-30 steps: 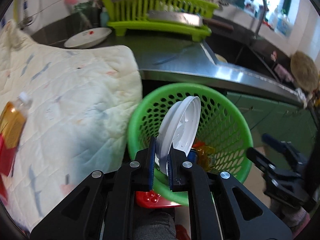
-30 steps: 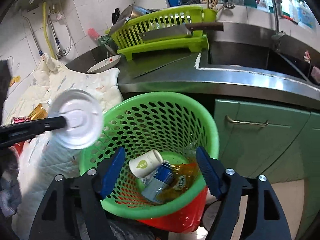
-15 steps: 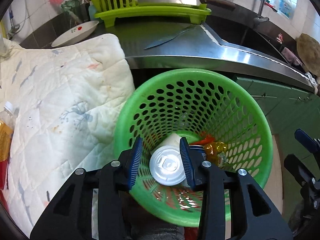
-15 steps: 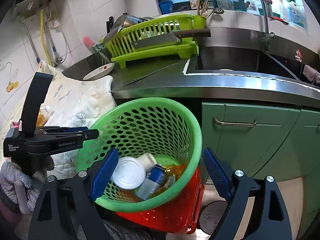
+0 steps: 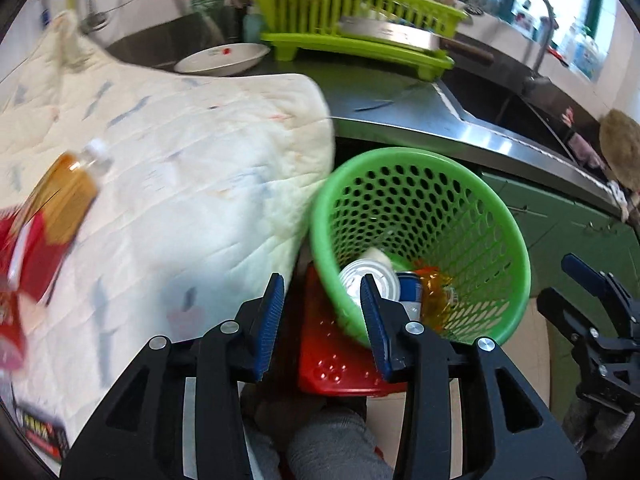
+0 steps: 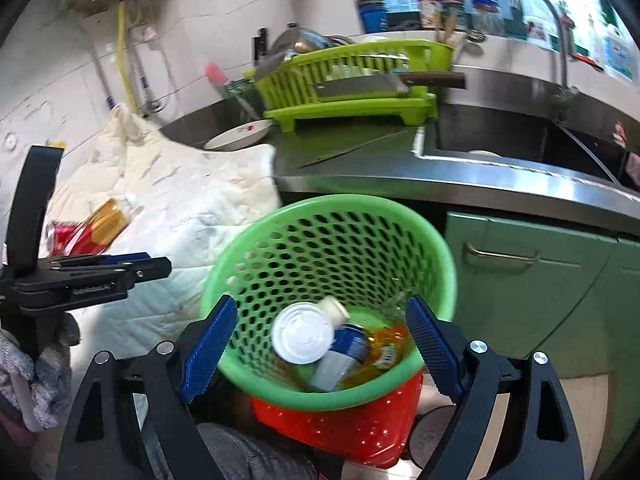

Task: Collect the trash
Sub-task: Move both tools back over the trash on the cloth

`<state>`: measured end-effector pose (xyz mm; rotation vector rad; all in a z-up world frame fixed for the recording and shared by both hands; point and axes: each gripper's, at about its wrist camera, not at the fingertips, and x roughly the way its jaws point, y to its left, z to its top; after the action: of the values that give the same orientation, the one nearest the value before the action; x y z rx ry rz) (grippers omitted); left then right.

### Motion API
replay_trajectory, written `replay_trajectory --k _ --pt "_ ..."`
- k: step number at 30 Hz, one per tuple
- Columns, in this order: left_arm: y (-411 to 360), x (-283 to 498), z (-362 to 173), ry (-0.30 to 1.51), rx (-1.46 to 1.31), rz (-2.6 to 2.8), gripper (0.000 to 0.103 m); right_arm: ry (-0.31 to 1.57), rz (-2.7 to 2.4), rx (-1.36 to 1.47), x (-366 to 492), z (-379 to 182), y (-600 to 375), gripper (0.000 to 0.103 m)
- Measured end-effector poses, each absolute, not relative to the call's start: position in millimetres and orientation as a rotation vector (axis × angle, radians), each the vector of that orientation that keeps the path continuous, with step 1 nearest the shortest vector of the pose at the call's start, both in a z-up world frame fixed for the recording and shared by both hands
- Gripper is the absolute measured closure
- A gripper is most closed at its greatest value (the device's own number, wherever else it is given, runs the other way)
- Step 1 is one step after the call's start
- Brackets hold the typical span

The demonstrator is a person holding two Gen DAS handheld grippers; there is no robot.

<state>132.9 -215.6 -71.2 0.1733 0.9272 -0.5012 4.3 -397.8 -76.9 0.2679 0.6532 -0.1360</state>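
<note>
Reaching next, aim your empty, spread left gripper (image 5: 322,312) at ten o'clock: the bottle (image 5: 60,204) on the quilt (image 5: 192,168) looks light, slick; pinch its middle. Right gripper (image 6: 320,344) spread, empty.

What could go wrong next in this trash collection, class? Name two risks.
1. The green basket leans tilted over a red bin; a nudge could tip it and spill the white lid and can.
2. The amber bottle lies on a soft quilt, so it may roll away from the open left tool.
</note>
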Motion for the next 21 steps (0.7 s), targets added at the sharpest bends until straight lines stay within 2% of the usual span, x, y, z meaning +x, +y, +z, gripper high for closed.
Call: replay_trajectory --k 6,7,9,21 --pt "-164.6 123.6 -52.9 0.903 0.119 -0.420 0.063 0.661 -0.034 0.229 17.0 -70.1 -359.9 0.020" --pt "-155.9 122.0 -50.0 0.898 0.111 -0.404 0.061 0.661 -0.015 0.224 19.9 -68.8 -353.1 0.020" --pt "-141.0 119.8 -45.3 0.887 0.100 -0.373 0.050 0.665 0.023 0.222 25.6 -67.3 -341.9 0.020" --pt "-38.3 101.4 -26.0 0.839 0.028 -0.212 0.049 0.693 0.264 0.141 56.4 -54.4 -255.3 0.020"
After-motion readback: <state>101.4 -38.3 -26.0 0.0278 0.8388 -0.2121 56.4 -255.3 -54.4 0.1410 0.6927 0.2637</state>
